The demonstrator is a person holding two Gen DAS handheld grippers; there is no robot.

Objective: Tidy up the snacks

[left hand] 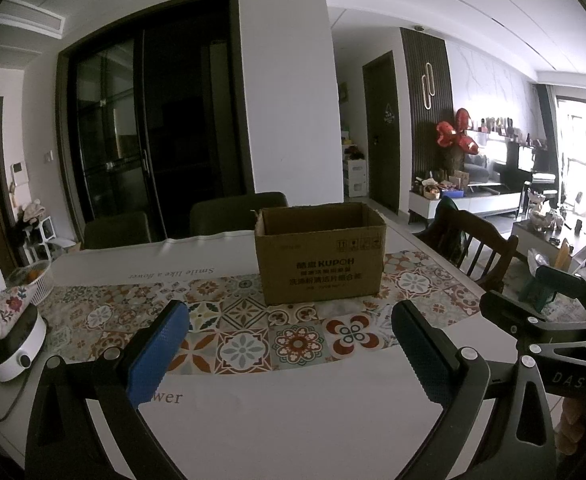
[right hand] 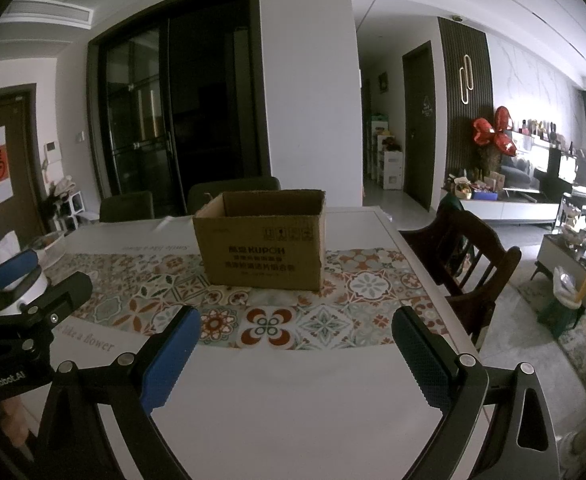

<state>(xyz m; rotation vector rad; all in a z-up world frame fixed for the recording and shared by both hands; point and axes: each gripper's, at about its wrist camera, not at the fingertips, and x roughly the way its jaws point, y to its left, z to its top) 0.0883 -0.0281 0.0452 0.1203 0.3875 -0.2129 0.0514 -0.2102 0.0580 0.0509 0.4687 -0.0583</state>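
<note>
Left wrist view: your left gripper and right gripper hang released, empty. The cardboard box stands mid-tabletop, probably light, flexible-walled; grip a top rim. No snacks visible.

A: We've got the left gripper over the bench, blue pads wide apart, nothing between them.

B: Box?

A: Open cardboard box upright on the patterned tile mat, well ahead of us. Can't see inside.

B: Right side?

A: Right gripper at our right edge, fingers cropped. Tissue box far left on a white appliance.
</note>
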